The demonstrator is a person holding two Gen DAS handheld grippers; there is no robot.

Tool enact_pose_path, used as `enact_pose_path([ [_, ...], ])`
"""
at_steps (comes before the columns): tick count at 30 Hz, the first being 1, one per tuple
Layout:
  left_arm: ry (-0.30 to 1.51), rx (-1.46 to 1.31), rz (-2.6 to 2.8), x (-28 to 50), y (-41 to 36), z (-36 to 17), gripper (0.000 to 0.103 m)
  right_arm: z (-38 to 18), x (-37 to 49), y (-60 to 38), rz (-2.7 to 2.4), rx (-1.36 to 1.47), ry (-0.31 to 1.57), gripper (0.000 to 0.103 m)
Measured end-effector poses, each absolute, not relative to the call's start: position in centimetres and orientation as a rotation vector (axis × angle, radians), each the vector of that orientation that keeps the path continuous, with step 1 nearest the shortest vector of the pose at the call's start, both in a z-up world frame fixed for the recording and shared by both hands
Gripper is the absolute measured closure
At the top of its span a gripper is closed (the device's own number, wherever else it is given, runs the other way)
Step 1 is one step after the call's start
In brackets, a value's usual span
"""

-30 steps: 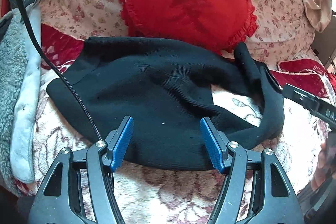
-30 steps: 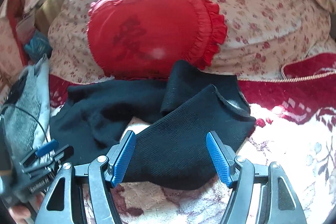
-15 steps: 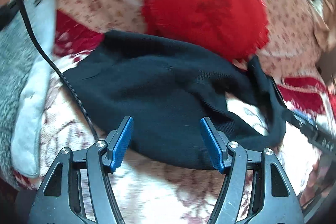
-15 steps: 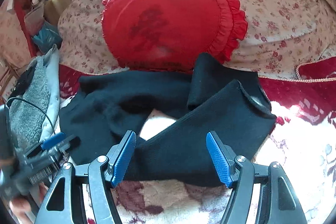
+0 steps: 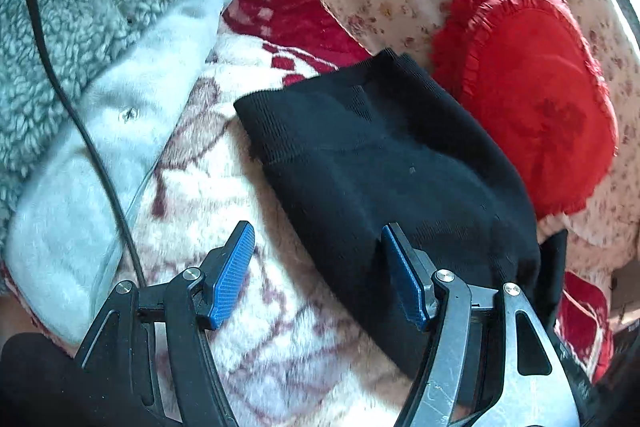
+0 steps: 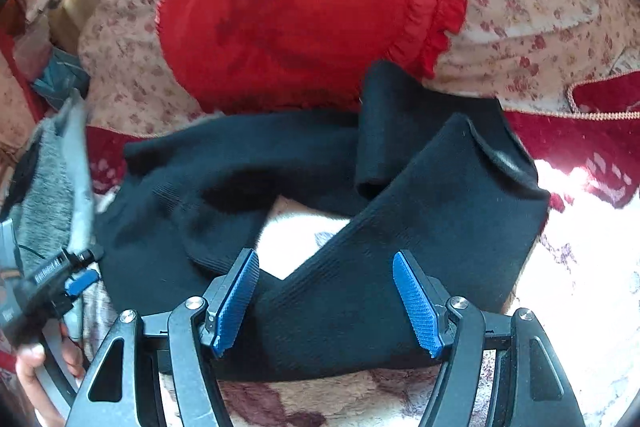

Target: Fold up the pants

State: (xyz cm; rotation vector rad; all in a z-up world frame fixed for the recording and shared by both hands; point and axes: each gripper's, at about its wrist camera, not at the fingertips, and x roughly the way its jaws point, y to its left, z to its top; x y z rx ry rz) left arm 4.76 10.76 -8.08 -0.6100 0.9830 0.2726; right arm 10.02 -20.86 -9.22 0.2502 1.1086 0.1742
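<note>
Pre-grasp step: black knit pants [image 6: 420, 227] lie crumpled just below the red heart cushion [image 6: 296, 11], both hand-held grippers, left [image 5: 316, 275] and right [image 6: 324, 299], wide and empty; next, pinch waistband and cuff, straighten legs.

Black knit pants [image 6: 420, 227] lie unfolded on a floral bed blanket, waistband left, legs crossed right, before a red pillow.
</note>
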Motion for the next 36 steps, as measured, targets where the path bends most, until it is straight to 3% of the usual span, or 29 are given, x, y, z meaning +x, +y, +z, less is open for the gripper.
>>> enact_pose_path([
  [4,1.000,-0.567,0.240,6.7,9.0,-8.4,0.039,-10.3,9.3,-21.7,0.198,0.270,1.106,0.061],
  [5,1.000,-0.533,0.232,6.9,8.4,-8.4,0.056,-10.6,9.0,-22.1,0.197,0.283,1.103,0.071],
  [6,0.984,-0.500,0.213,6.7,7.9,-8.2,0.066,-10.8,8.7,-22.7,0.196,0.306,1.100,0.080],
  [7,0.969,-0.478,0.203,6.7,7.5,-8.0,0.082,-11.0,8.4,-23.2,0.196,0.333,1.097,0.083],
  [9,0.944,-0.416,0.205,6.1,6.5,-7.1,0.090,-11.0,7.9,-24.3,0.210,0.401,1.087,0.096],
  [12,0.925,-0.424,0.181,4.9,6.3,-6.0,0.093,-10.5,7.2,-25.8,0.202,0.440,1.069,0.100],
  [20,0.878,-0.425,0.076,0.0,4.4,-3.1,0.093,-7.2,5.4,-28.3,0.178,0.430,1.009,0.100],
  [31,0.914,-0.422,0.125,0.2,5.7,-5.0,0.093,-10.6,11.0,-25.4,0.062,0.394,1.163,0.096],
  [36,0.927,-0.420,0.124,0.8,6.0,-5.4,0.094,-11.1,12.4,-25.1,0.071,0.438,1.153,0.064],
])
